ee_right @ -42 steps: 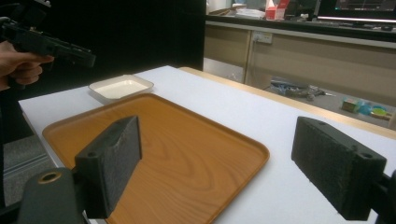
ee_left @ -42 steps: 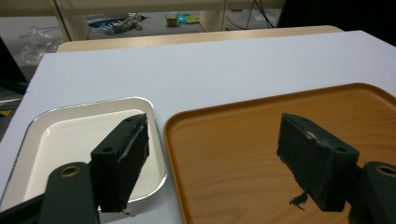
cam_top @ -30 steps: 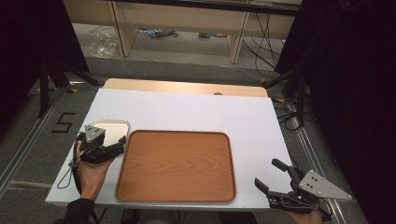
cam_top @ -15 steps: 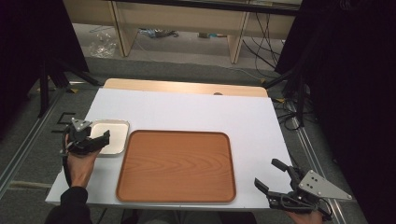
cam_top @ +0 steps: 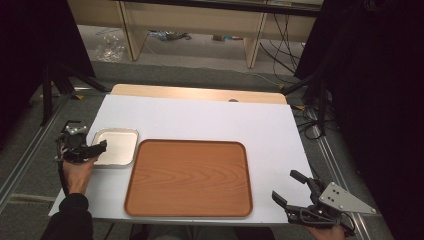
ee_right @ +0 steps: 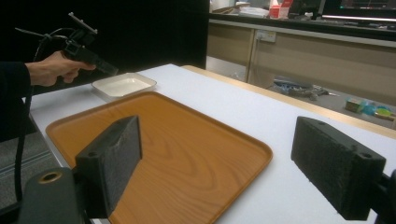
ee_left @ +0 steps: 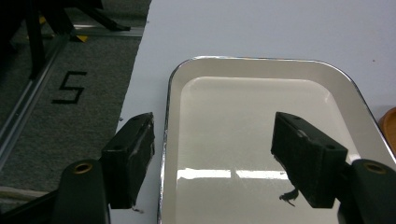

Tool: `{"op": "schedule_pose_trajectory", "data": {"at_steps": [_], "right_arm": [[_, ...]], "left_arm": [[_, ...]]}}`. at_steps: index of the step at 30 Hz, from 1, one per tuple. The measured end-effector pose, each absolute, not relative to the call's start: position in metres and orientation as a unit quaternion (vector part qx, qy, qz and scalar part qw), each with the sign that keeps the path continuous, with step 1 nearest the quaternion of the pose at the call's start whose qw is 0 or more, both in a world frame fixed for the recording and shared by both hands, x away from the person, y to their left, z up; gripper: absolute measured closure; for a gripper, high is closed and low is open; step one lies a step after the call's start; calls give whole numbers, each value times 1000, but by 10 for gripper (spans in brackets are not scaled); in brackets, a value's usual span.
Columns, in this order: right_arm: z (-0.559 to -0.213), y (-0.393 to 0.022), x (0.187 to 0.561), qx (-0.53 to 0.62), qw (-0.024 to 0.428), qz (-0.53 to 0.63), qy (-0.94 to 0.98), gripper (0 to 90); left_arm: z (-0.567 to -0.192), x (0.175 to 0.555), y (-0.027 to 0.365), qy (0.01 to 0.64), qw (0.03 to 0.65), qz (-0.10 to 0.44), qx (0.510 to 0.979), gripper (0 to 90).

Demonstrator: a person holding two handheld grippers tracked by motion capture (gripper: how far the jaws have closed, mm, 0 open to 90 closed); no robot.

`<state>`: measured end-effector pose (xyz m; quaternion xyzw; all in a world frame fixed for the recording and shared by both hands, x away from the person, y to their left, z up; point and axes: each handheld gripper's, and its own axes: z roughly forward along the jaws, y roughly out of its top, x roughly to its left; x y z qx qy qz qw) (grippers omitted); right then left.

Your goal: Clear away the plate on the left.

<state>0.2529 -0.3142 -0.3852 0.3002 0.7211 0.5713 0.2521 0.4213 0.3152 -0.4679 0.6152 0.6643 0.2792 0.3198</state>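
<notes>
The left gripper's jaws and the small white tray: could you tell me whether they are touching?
Apart. In the left gripper view, the left gripper straddles the left rim of the white tray with open jaws, and clear gaps separate both pads from the rim.

Counter (cam_top: 200, 120): rectangular, white matte top; a strip of pale wood shows along its far edge. Two items lie directly on it. (1) Large rectangular wood-grain brown tray with rounded corners and a raised rim (cam_top: 150, 200), set flat near the counter's near edge, roughly centred. (2) Small white rectangular enamel dish with a thin metallic rim (cam_top: 117, 162), flat, at the counter's left side, just beside the brown tray's far-left corner; whether the two rims touch cannot be told. The counter surface to the right of the tray and behind both items is plain white.
</notes>
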Motion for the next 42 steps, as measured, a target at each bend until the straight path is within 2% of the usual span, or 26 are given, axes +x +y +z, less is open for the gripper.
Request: {"op": "schedule_pose_trajectory", "data": {"at_steps": [2, 7, 13, 17, 23, 34, 38, 42], "right_arm": [[-385, -315, 254, 295, 262, 572, 719, 171], [-385, -314, 253, 296, 246, 566, 729, 171], [-385, -313, 254, 292, 248, 568, 729, 172], [-385, -313, 254, 291, 247, 568, 729, 172], [-385, -314, 253, 292, 250, 564, 731, 173], [-385, -313, 252, 298, 251, 566, 727, 174], [-385, -314, 254, 289, 261, 569, 724, 174], [-386, -313, 252, 296, 251, 569, 725, 173]], "left_arm": [[-469, 421, 317, 664, 323, 282, 612, 315], [-470, 421, 329, 675, 328, 273, 601, 328], [-479, 420, 344, 692, 348, 250, 582, 353], [-484, 425, 347, 690, 349, 240, 587, 384], [-489, 430, 349, 700, 350, 221, 582, 483], [-495, 433, 353, 708, 333, 216, 584, 507], [-496, 434, 354, 710, 334, 210, 582, 558], [-496, 434, 353, 712, 337, 208, 580, 607]]}}
